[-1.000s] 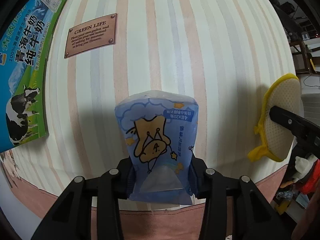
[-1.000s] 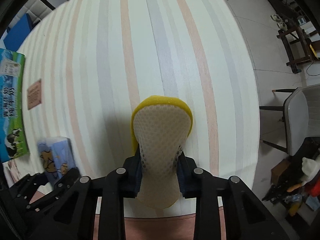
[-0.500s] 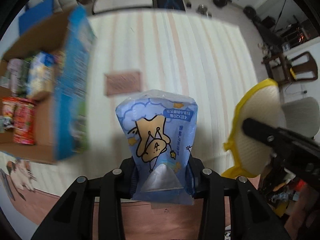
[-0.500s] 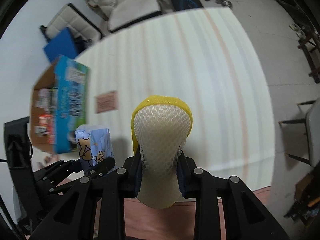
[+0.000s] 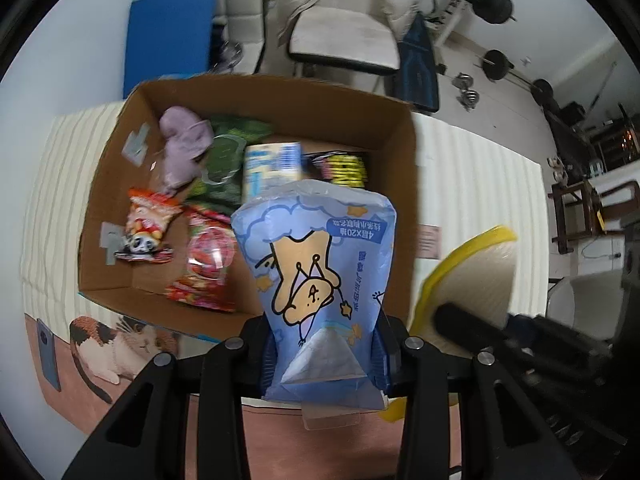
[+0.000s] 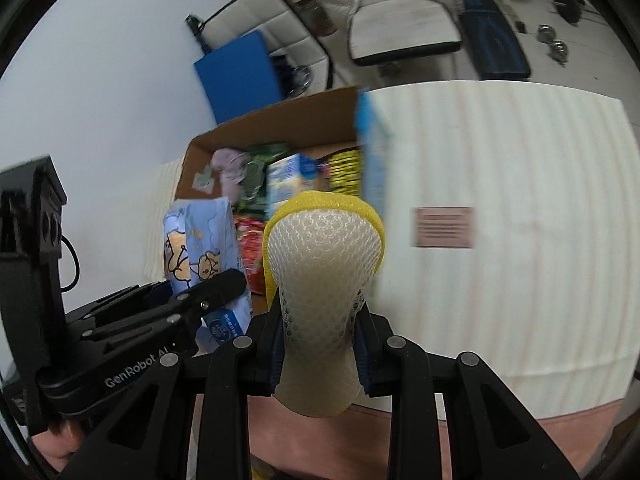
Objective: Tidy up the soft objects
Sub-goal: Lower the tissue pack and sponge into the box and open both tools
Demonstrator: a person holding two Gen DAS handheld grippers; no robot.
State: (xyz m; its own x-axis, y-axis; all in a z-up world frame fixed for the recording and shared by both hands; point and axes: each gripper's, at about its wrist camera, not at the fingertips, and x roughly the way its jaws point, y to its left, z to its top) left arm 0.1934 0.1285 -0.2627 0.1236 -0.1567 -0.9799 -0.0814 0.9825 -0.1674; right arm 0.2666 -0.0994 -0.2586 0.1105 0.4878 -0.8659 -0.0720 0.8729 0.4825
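My left gripper is shut on a blue tissue pack with a cartoon bear, held in the air near the front right corner of an open cardboard box. The pack also shows in the right wrist view. My right gripper is shut on a yellow mesh sponge, held just right of the left gripper; the sponge shows in the left wrist view. The box holds snack bags, a carton and a purple cloth.
The box stands on a striped tablecloth with a brown label patch. A cat picture marks the table's near edge. A chair, a blue pad and weights lie beyond the table.
Both grippers have lifted and swung left from above the bare tablecloth to the cardboard box, each still holding its object. The box interior has come into view.
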